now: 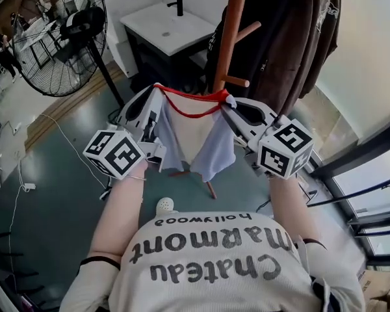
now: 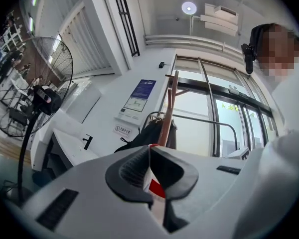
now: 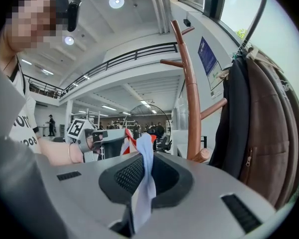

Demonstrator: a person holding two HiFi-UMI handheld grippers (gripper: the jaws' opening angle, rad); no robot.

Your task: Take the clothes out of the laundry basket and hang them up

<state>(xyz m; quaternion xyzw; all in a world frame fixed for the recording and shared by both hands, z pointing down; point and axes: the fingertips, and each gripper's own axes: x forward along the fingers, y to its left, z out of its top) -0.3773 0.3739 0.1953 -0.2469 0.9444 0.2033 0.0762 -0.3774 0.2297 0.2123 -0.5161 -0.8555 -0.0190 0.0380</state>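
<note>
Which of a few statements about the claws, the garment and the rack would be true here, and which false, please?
1. The left claw and right claw are both shut on the garment. True.
2. The garment hangs on the rack. False: it is stretched between the claws, in front of the rack.
3. The rack is bare. False: dark jackets hang on it.
4. A fan stands at the head view's left. True.

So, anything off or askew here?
Nothing stands out. The garment hangs spread between the left gripper and right gripper, both shut on its red-trimmed top edge; the coat rack stands upright.
</note>
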